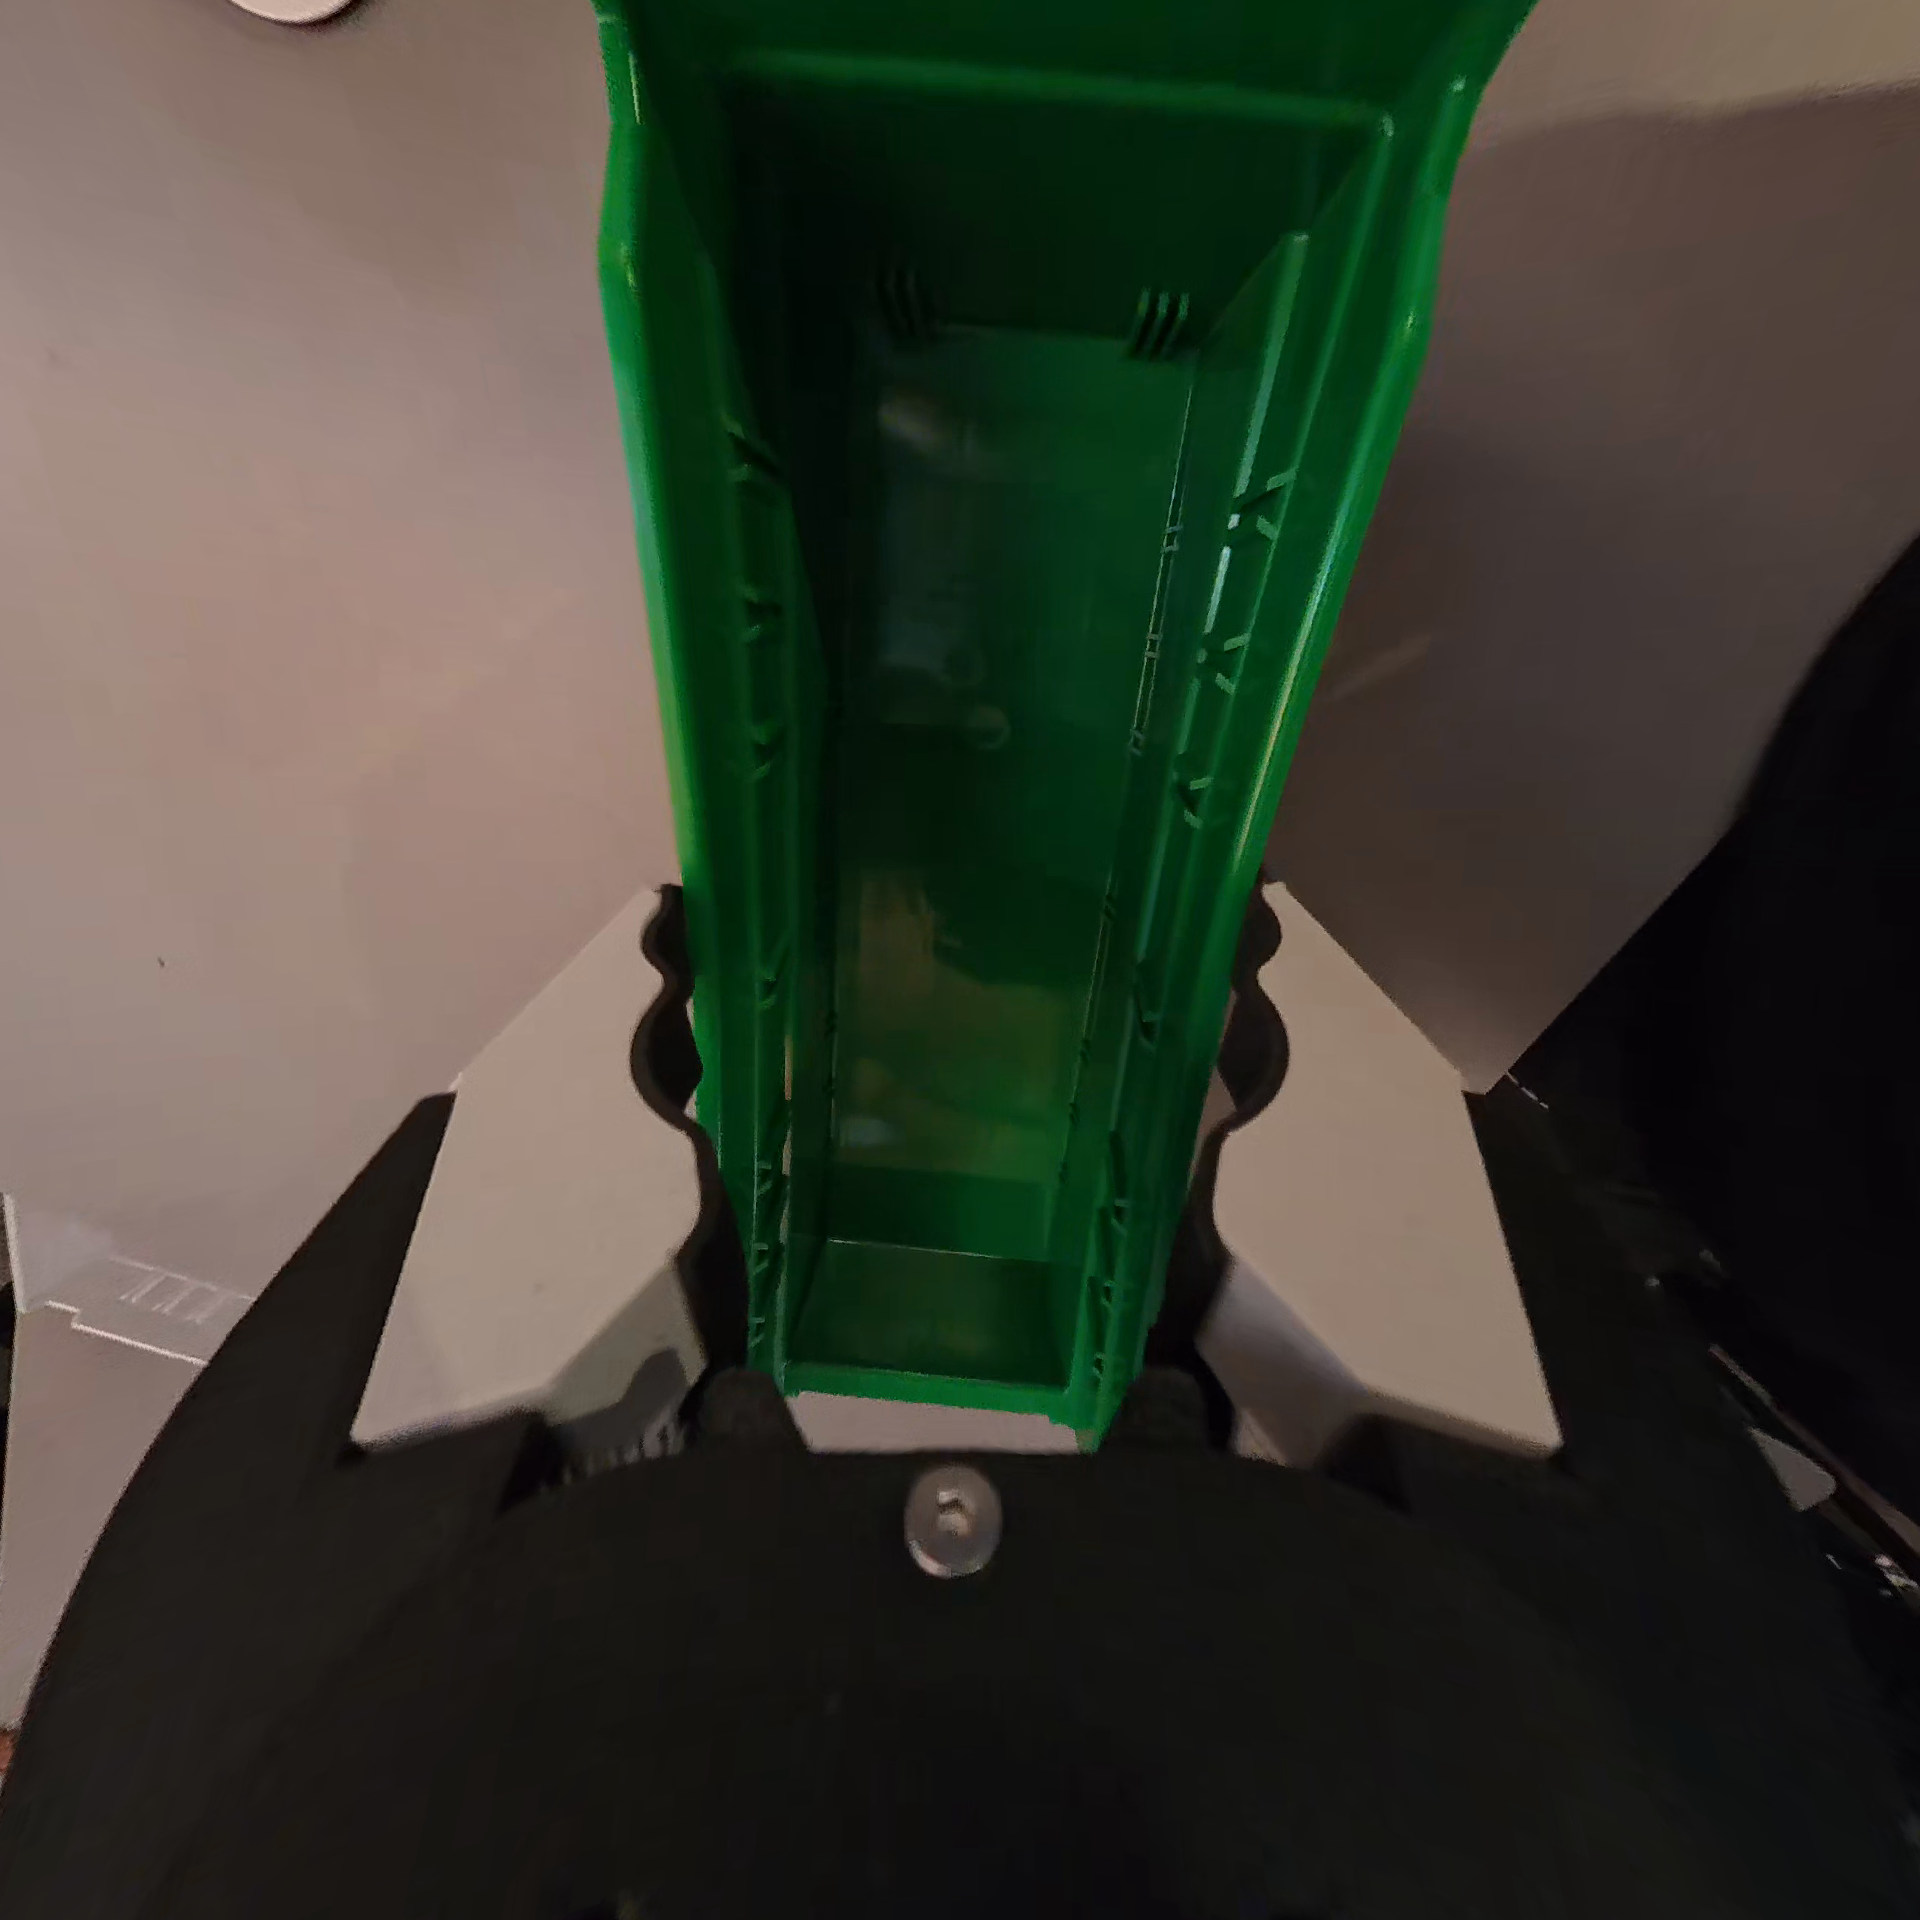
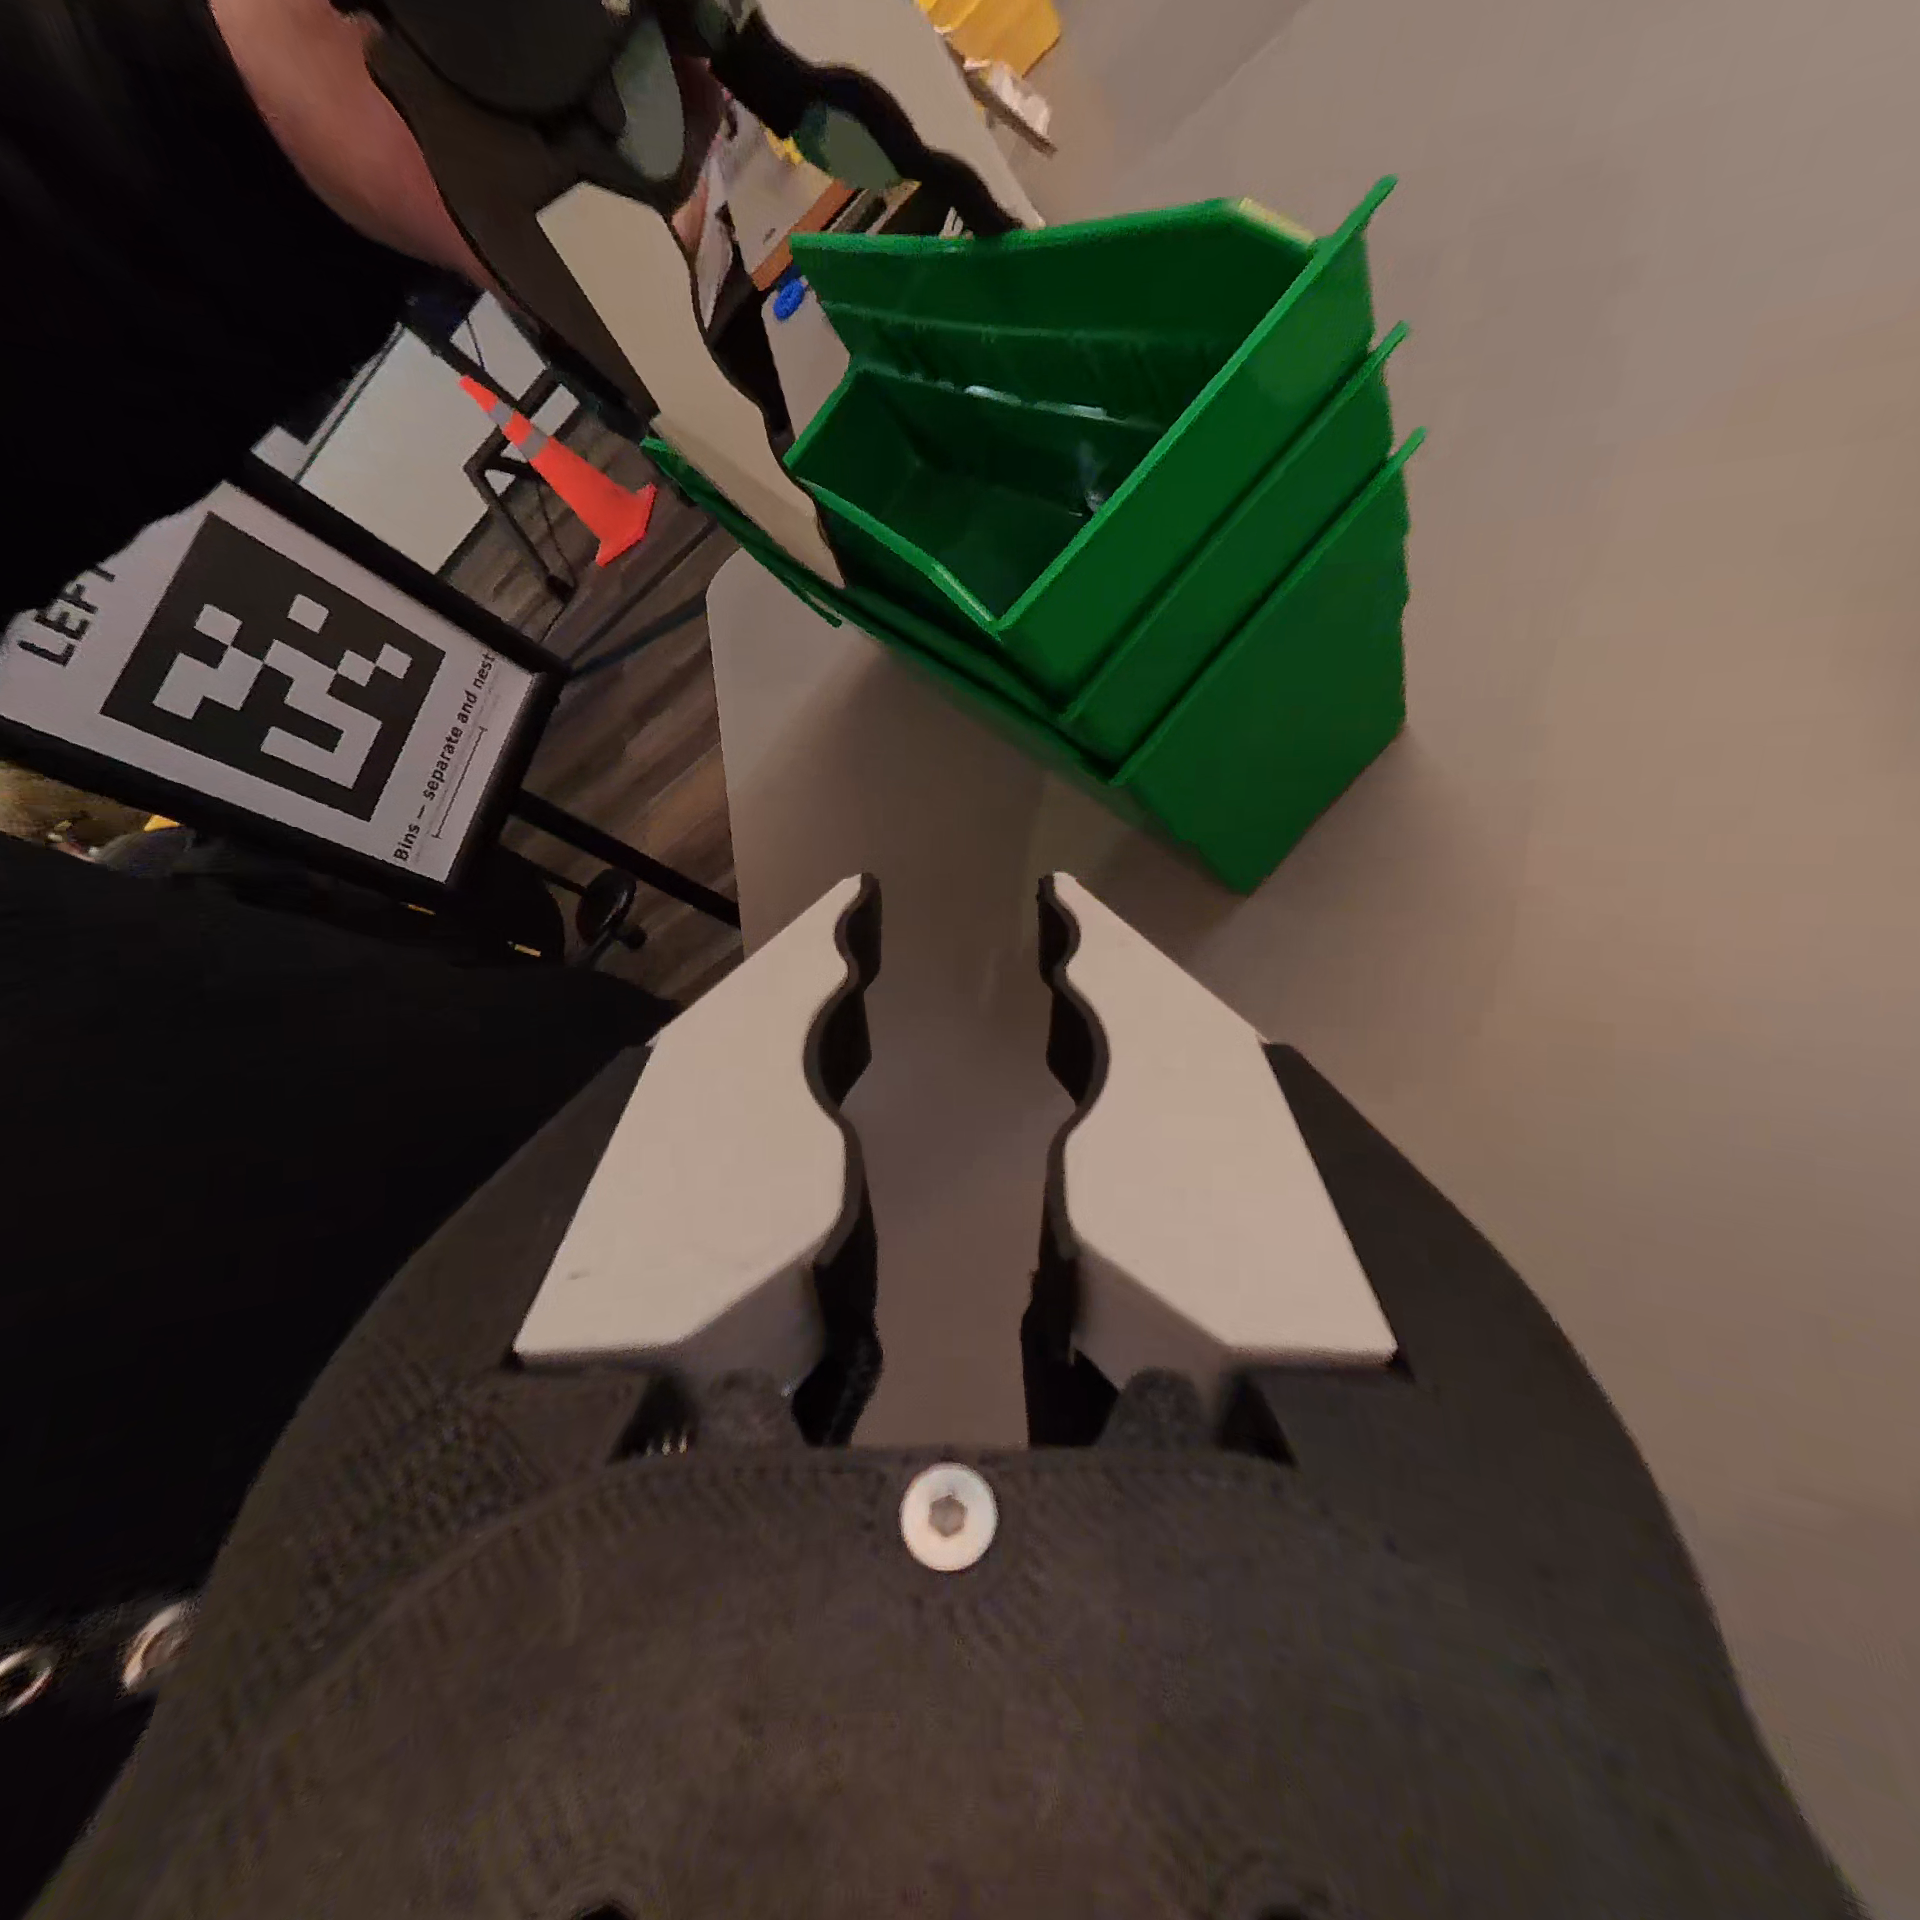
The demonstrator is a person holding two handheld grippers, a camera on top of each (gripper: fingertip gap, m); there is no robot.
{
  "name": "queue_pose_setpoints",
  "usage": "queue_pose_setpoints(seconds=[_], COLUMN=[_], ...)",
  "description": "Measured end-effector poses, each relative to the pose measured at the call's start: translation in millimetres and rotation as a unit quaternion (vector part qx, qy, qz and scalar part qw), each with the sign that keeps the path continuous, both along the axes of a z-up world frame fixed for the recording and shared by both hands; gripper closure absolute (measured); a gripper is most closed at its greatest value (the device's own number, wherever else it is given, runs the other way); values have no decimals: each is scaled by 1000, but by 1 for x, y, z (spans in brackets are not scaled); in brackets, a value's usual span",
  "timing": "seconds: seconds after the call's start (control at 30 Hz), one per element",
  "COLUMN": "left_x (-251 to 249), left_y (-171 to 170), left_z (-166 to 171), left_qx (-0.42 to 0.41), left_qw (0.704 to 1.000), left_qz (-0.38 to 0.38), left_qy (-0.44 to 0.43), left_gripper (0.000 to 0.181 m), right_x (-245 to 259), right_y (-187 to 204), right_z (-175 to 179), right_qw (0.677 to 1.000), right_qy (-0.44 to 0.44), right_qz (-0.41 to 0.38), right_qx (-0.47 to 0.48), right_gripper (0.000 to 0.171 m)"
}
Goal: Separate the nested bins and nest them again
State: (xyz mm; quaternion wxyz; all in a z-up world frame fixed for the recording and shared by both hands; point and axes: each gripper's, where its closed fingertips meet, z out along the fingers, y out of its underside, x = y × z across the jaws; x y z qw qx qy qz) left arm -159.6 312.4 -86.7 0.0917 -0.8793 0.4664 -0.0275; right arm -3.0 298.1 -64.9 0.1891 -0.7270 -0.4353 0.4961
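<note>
Three green bins are nested in a stack [image 2: 1247,582] on the grey table [image 2: 1610,1039], near its left edge. The top bin [image 2: 1039,416] sits tilted in the one below. In the left wrist view I look down into the green bins [image 1: 987,727]. My left gripper [image 1: 961,935] has its fingers pressed against the two side walls. One of its white fingers [image 2: 675,343] shows at the stack in the right wrist view. My right gripper [image 2: 956,904] is open and empty, over the table a short way in front of the stack.
The table edge [image 2: 722,727] runs just left of the stack. Beyond it are an orange cone [image 2: 571,478] on the floor and a framed marker sign [image 2: 281,675] on a stand. A person's arm [image 2: 312,135] is at the upper left. Yellow items [image 2: 987,31] lie at the far end.
</note>
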Motion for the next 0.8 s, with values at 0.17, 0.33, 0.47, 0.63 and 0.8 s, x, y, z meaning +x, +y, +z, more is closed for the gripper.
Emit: queue_pose_setpoints(seconds=[0.17,0.33,0.47,0.63,0.8], left_x=[0,-2,0,0,0], left_y=[1,-6,-7,-6,-4], left_z=[2,8,17,27,50], left_qx=[0,1,11,12,24], left_qw=[1000,999,998,997,997], left_qz=[-7,-47,-68,-78,-69], left_qy=[-3,-10,-17,-9,-10], left_gripper=[82,83,83,83,83], right_x=[-34,-30,-41,-46,-21], right_y=[7,38,52,55,62], right_z=[-12,-4,-3,-8,3], right_qw=[999,998,999,999,997], right_qy=[-10,-1,12,-7,-11], right_qz=[0,-19,-35,-45,-70], right_qx=[48,65,8,8,11], right_gripper=[130,126,133,136,137])
